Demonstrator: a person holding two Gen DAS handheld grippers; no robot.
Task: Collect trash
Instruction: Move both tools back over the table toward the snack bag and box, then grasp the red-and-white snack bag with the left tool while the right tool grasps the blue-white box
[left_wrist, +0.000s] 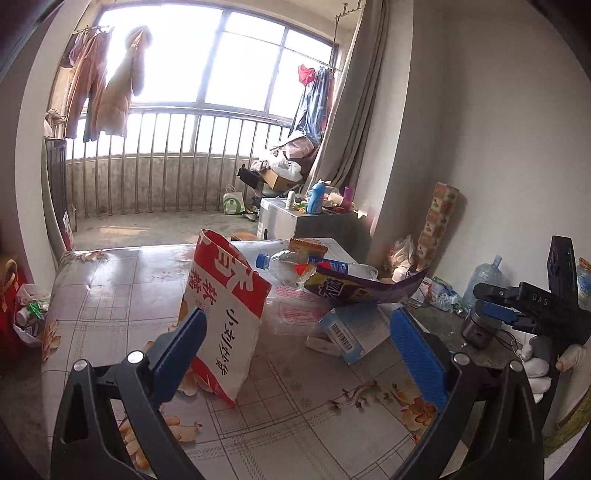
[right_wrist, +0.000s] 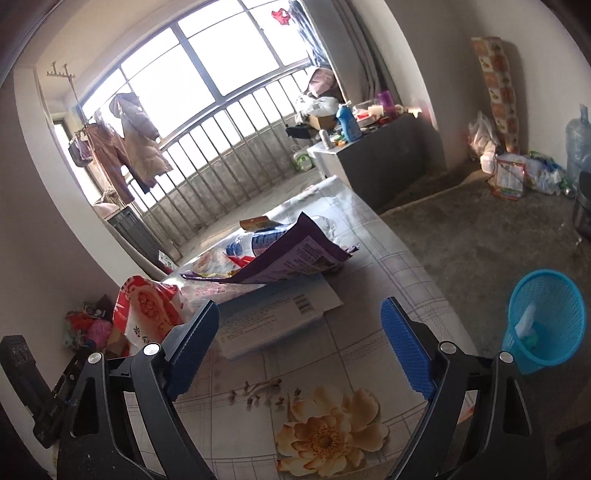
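Trash lies heaped on a low table covered with a glossy floral-print tiled cloth (right_wrist: 325, 435), the pile sitting past both grippers toward the window end. Left gripper (left_wrist: 299, 343), black frame with blue ribbed pads, jaws spread wide, nothing between the pads; its left pad stands just beside a red-and-white paper snack bag (left_wrist: 225, 314) that is upright and leaning. Right gripper (right_wrist: 299, 347), same build, jaws also wide apart with nothing pressed between them; bare cloth shows in the gap. Just ahead of it lies a flat pale-blue cardboard box with a barcode (right_wrist: 273, 317), lying on the cloth. Resting on top of that box is a flattened purple foil snack bag (right_wrist: 295, 258), and behind it a clear plastic bottle with a blue cap and blue label (left_wrist: 280, 262) on its side. Farther back sits a small orange wrapper (right_wrist: 258, 223). Off the table's right side, on the grey floor, a blue mesh plastic wastebasket (right_wrist: 546, 321) stands tilted in view, with some pale scraps inside. Beyond, a grey cabinet (right_wrist: 388, 166) carries a blue bottle and clutter. Farthest: railed window (left_wrist: 207, 66) with hanging coats.
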